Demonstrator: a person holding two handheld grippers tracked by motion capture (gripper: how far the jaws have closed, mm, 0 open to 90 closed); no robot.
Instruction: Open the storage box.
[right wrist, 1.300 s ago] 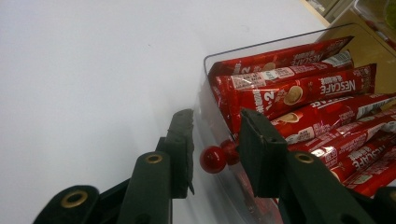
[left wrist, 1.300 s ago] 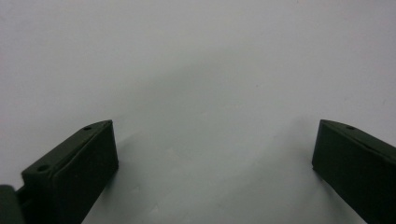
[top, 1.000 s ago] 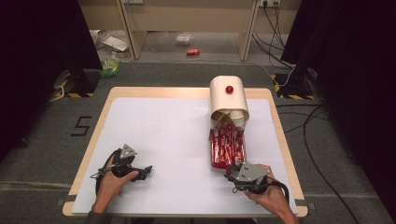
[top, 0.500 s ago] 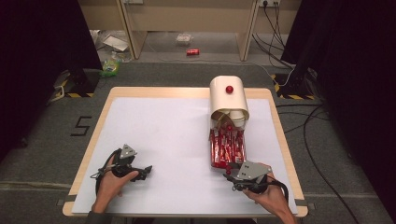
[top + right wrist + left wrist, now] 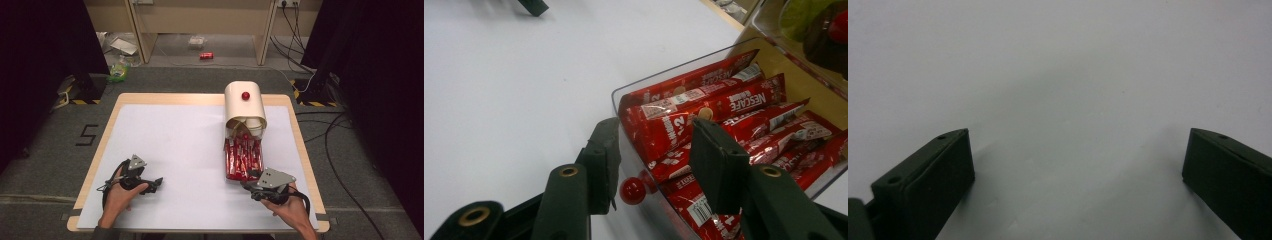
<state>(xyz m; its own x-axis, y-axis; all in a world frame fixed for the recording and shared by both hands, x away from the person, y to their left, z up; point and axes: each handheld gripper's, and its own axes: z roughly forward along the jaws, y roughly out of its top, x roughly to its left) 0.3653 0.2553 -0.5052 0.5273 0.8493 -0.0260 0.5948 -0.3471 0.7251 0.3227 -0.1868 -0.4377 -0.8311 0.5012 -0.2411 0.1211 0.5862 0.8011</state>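
On the desk, right half: I see a clear drawer (image 5: 243,159) pulled out toward me from a cream cabinet (image 5: 244,104); the drawer is packed with red coffee sachets (image 5: 243,156).
Desk: white top (image 5: 180,145) with a pale wood rim; the cabinet stands near its far right edge.
Cabinet: rounded top with a red knob (image 5: 245,95) on it; its open front faces me, with the drawer coming out below.
Drawer front: in the right gripper view I see the clear wall (image 5: 634,145) and a small red knob (image 5: 632,190) on it, low between my jaws.
Sachets: in the right gripper view they lie lengthwise, stacked and overlapping, printed Nescafe (image 5: 724,107).
Right gripper (image 5: 655,150): at the near end of the drawer, jaws apart and just been opening; one jaw is outside the clear wall, the other over the sachets. The knob sits in the gap; I see no pad pressing on it.
Right hand (image 5: 292,212): at the near right corner of the desk.
Left gripper (image 5: 1075,165): jaws wide apart over bare white desk, nothing between them.
Left hand (image 5: 120,192): near the front left of the desk, well apart from the drawer.
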